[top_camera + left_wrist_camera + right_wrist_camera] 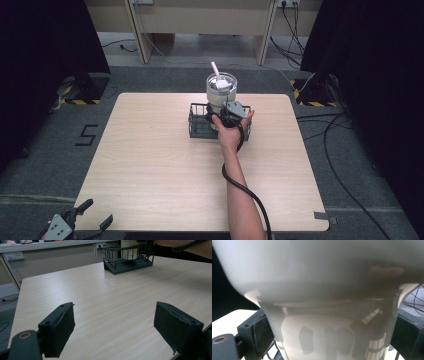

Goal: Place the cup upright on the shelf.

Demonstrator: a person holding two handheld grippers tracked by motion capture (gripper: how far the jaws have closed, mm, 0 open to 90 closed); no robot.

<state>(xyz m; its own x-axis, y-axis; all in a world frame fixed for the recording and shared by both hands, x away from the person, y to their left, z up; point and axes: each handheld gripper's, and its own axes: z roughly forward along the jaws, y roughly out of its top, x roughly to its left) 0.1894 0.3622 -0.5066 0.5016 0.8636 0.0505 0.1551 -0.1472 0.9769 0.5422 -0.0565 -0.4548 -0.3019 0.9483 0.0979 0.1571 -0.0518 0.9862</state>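
Observation:
A white glossy cup (221, 95) stands in the back right part of a dark wire basket (196, 125) at the table's far middle. A white handle (215, 69) sticks up out of the cup. My right gripper (223, 112) is at the cup's lower body. In the right gripper view the cup (324, 290) is very close, and my right gripper (332, 337) has a pad pressed on each side of its narrow base. My left gripper (96, 212) hangs off the table's front left corner. Its jaws stand wide apart, and my left gripper (117, 325) holds nothing. It looks toward the basket (125, 265).
The light wooden table (150, 165) is bare around the basket. A black cable (250, 192) trails along the person's right forearm. Floor cables (340, 150) lie to the right, a taped "5" (86, 134) to the left, and a wooden bench (200, 20) behind.

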